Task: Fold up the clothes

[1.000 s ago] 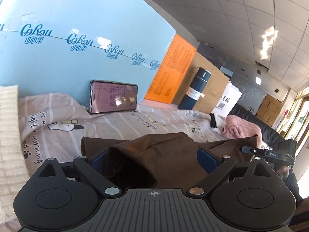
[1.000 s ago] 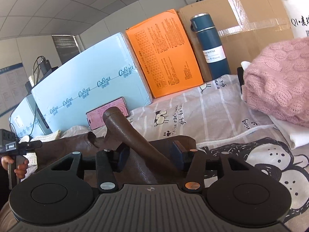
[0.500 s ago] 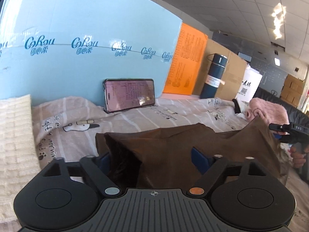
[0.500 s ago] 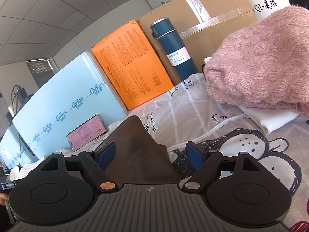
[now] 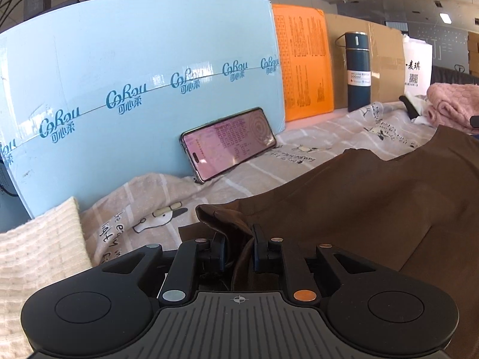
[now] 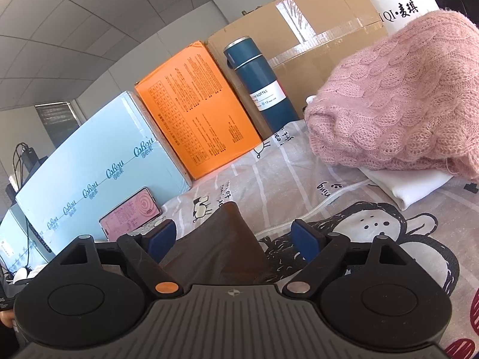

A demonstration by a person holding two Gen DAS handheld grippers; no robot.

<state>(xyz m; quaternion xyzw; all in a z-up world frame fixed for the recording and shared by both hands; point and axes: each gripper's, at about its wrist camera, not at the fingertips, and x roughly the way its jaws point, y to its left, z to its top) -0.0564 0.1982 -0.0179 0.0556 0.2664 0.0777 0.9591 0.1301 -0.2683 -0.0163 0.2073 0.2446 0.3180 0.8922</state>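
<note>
A brown garment [image 5: 353, 197] lies spread over the printed bedsheet [image 5: 314, 149], stretching from my left gripper off to the right. My left gripper [image 5: 238, 248] is shut on a bunched fold of its left edge. In the right wrist view a corner of the brown garment [image 6: 221, 245] rises between the fingers of my right gripper [image 6: 236, 236], whose jaws stand wide open and do not pinch the cloth.
A phone [image 5: 227, 142] leans on the light blue box [image 5: 134, 74]. An orange box [image 6: 194, 110], a blue bottle [image 6: 260, 83] and a cardboard box stand behind. A pink sweater [image 6: 398, 101] lies on white cloth at right. A cream knit [image 5: 36, 251] lies at left.
My left gripper has closed on the garment's left edge. My right gripper opened and let go of the cloth. The garment has dropped from raised to spread low over the bed.
</note>
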